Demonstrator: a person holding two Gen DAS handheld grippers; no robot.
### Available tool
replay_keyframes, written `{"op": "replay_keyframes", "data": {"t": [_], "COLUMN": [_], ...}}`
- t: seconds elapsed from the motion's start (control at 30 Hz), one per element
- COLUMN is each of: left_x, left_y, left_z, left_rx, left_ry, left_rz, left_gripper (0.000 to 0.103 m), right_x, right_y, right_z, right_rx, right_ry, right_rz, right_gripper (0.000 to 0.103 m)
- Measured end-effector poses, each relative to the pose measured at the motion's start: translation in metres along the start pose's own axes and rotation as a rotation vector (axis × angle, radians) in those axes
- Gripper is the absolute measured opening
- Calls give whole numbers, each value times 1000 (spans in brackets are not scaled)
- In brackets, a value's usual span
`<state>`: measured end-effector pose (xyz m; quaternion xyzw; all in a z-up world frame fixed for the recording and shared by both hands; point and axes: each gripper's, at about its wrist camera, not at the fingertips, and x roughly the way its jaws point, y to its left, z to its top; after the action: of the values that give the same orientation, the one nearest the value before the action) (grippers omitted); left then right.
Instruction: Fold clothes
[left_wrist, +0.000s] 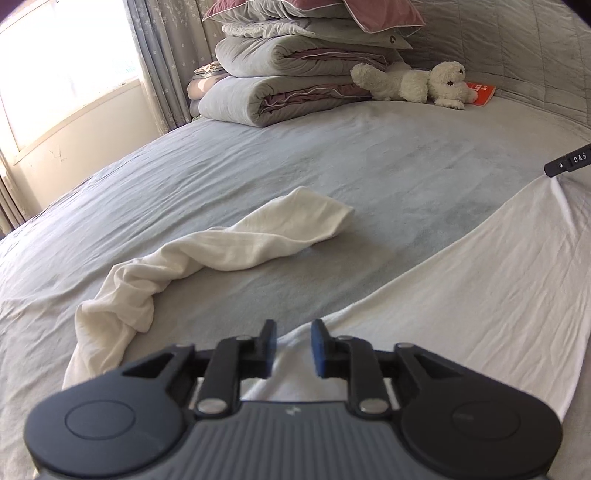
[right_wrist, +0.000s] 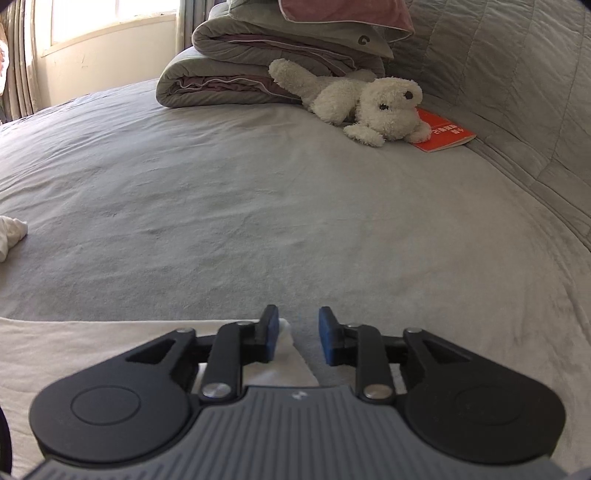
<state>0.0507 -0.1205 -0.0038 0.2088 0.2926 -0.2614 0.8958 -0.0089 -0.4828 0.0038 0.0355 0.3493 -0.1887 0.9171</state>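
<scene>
Shirt (left_wrist: 461, 280), white thin cotton, lies flat at lower right of the left view on a grey, suede-like sheet (left_wrist: 258, 166); its sleeve (left_wrist: 207, 254) trails twisted and rope-like at centre left. We hold both the left gripper (left_wrist: 293, 349) and the right gripper (right_wrist: 296, 334) spread, pinching nothing, a peaked corner (right_wrist: 286, 332) just beside the right one's left pad. We risk folding with that sleeve still twisted, which would leave a lump.
</scene>
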Motion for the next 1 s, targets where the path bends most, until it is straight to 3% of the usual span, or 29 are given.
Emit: {"op": "replay_keyframes", "data": {"t": [0.03,0.07,0.33,0.47,0.6,0.67,0.7,0.73,0.77,0.8,0.83,0.9,1.0], "left_x": [-11,-22,-85,-94,-88,-86,-85,-84,-83,-82,-81,-81,-87], "left_y": [-1,-3,-15,-30,-52,-62,-65,-67,-68,-68,-70,-75,-79], "left_z": [-1,-3,-34,-51,-63,-68,-70,-72,-73,-73,-74,-73,-70], "left_rx": [1,2,-73,-101,-47,-1,13,18,21,18,14,30,39], "left_ry": [-2,-2,31,23,24,4,-7,-18,-28,-37,-43,-53,-66], "left_rz": [-11,-23,-133,-162,-167,-149,-142,-140,-140,-146,-149,-139,-147], "left_gripper": [51,51,55,55,54,53,51,48,44,31,16,1,1], "right_x": [-4,-8,-19,-28,-34,-34,-34,-33,-33,-33,-34,-36,-42], "right_y": [-6,-12,-47,-45,-33,-27,-25,-23,-21,-21,-21,-22,-28], "right_z": [0,-1,-11,-20,-29,-33,-34,-36,-37,-38,-38,-38,-37], "right_rx": [19,41,273,320,310,296,287,275,264,256,251,256,260], "right_ry": [-8,-9,87,125,135,133,133,131,128,123,116,98,72], "right_rz": [1,5,93,130,112,76,61,48,38,30,23,4,-18], "right_gripper": [56,58,59,59,57,39,23,14,9,1,1,1,0]}}
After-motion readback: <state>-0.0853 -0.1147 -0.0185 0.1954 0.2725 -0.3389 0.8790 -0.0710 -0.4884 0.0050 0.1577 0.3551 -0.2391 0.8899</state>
